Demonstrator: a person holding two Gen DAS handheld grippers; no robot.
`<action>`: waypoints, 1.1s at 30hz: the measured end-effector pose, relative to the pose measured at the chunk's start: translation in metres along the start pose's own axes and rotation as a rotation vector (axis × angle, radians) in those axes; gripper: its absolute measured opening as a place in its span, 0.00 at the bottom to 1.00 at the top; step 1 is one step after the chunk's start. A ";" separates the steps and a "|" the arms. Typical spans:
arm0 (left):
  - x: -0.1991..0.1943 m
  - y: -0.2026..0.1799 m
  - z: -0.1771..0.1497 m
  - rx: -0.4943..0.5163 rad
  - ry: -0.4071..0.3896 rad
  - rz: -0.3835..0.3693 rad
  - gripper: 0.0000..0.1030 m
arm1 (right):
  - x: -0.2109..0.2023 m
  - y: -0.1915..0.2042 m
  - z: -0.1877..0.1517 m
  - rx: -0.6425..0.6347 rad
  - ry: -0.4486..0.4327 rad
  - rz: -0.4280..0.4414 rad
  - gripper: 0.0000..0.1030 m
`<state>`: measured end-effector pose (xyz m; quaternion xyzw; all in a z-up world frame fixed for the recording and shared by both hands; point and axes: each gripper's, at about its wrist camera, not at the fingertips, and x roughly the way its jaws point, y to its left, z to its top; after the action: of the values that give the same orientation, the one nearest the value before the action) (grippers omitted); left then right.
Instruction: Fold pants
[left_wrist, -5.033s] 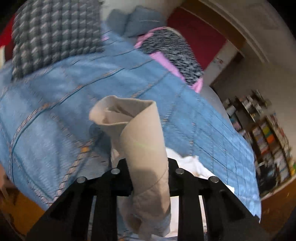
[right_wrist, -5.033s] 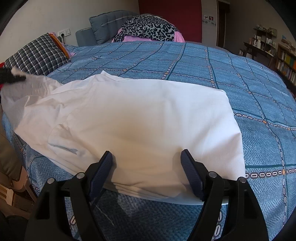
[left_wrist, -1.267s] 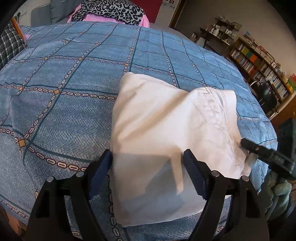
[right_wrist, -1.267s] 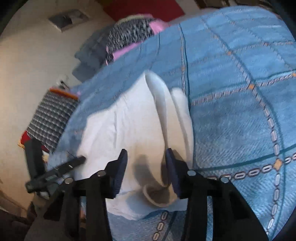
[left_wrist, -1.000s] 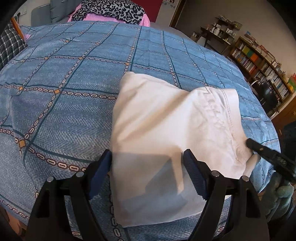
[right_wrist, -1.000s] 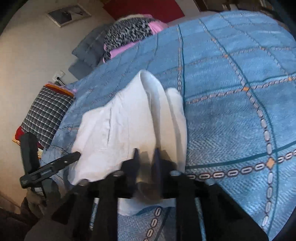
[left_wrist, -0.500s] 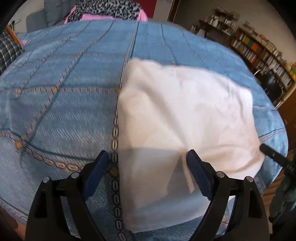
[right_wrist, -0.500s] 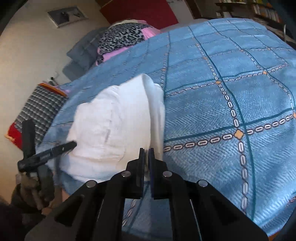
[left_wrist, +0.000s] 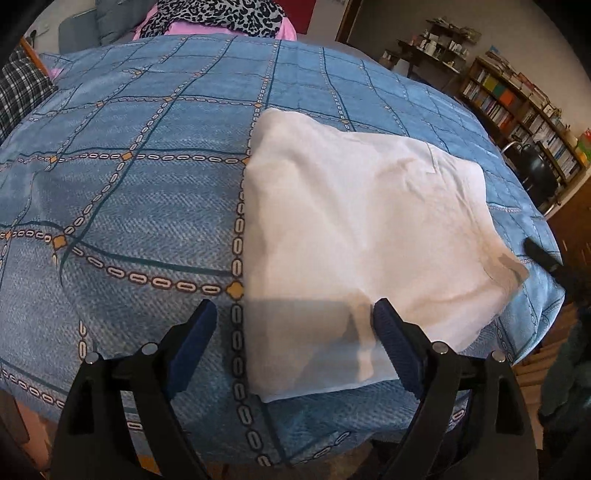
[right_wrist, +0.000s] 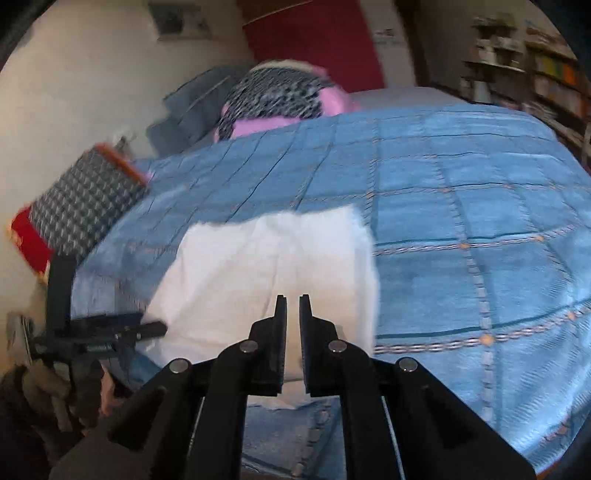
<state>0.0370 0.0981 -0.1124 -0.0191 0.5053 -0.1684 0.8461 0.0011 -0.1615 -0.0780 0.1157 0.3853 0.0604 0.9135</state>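
The white pants (left_wrist: 354, 229) lie folded into a rough square on the blue patterned bedspread (left_wrist: 129, 206). My left gripper (left_wrist: 291, 325) is open and empty, its fingers just above the fold's near edge. In the right wrist view the folded pants (right_wrist: 266, 273) lie ahead of my right gripper (right_wrist: 291, 314), whose fingers are nearly closed with a thin gap and hold nothing. The left gripper (right_wrist: 110, 332) shows at the left of that view. The tip of the right gripper (left_wrist: 543, 254) shows at the right edge of the left wrist view.
A plaid pillow (right_wrist: 81, 199) and a leopard-print and pink pile (left_wrist: 218, 18) lie at the head of the bed. Bookshelves (left_wrist: 517, 99) and a dark chair (left_wrist: 535, 173) stand to the right. The bed's near edge (left_wrist: 258, 443) drops off below the grippers.
My right gripper let go of the pants' edge, shut and pulled back off the fold. My left gripper stayed open and drew back slightly. The pants now lie flat.
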 end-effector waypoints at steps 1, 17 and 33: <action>0.001 0.000 -0.002 0.001 0.002 0.001 0.85 | 0.009 -0.002 -0.006 -0.001 0.028 -0.025 0.06; 0.002 0.015 0.028 -0.037 -0.065 0.000 0.88 | 0.020 -0.017 -0.030 0.058 0.080 -0.018 0.04; 0.066 0.017 0.132 -0.007 -0.017 0.109 0.68 | 0.068 0.003 0.051 -0.025 0.025 -0.055 0.43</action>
<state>0.1842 0.0757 -0.1072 0.0043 0.4988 -0.1202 0.8583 0.0849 -0.1529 -0.0898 0.0927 0.3990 0.0413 0.9113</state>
